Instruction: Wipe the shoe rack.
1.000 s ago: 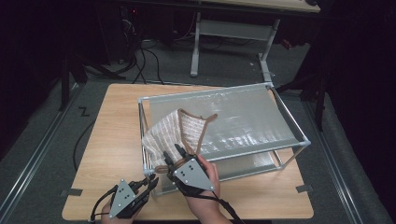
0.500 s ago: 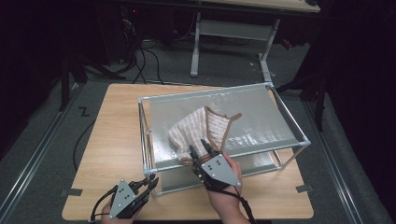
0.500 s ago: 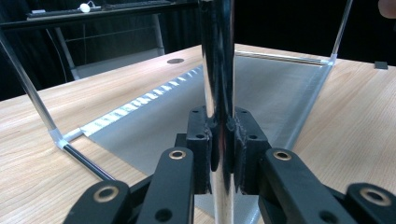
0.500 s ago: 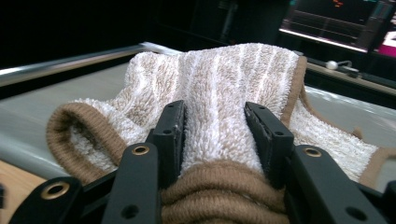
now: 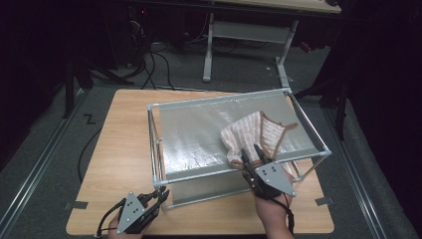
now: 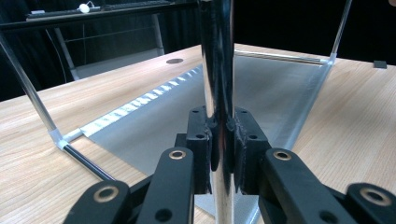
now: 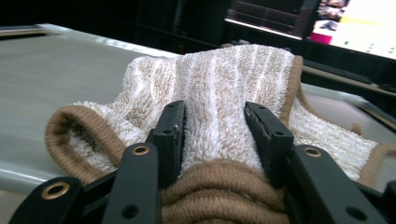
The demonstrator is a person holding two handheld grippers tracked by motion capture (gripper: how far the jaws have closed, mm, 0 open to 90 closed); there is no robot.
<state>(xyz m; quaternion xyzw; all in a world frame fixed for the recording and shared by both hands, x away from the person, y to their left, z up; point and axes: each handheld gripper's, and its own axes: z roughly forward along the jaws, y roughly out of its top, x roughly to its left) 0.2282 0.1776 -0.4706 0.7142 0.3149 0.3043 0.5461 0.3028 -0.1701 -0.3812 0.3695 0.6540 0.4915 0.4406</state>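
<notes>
A beige and white striped towel (image 5: pixel 254 135) with brown edging lies bunched on the silver fabric top of a metal frame rack (image 5: pixel 199 130). My right gripper (image 5: pixel 251 154) is shut on the towel's near folded edge; in the right gripper view the pile (image 7: pixel 219 116) bulges between the two black jaws. At the rack's front left corner, my left gripper (image 5: pixel 161 194) is shut on the upright chrome leg (image 6: pixel 219 70), which rises between its pads (image 6: pixel 198 140).
The rack stands on a light wooden table (image 5: pixel 114 164). The rack's far rails (image 6: pixel 280 57) and silver sheet (image 6: pixel 261 93) stretch out behind the leg. Cables (image 5: pixel 149 64) and a white desk frame (image 5: pixel 244 35) sit on the dark floor beyond.
My right gripper has carried the towel to the right across the rack top, from its left part to its right part. The left gripper has stayed on the leg.
</notes>
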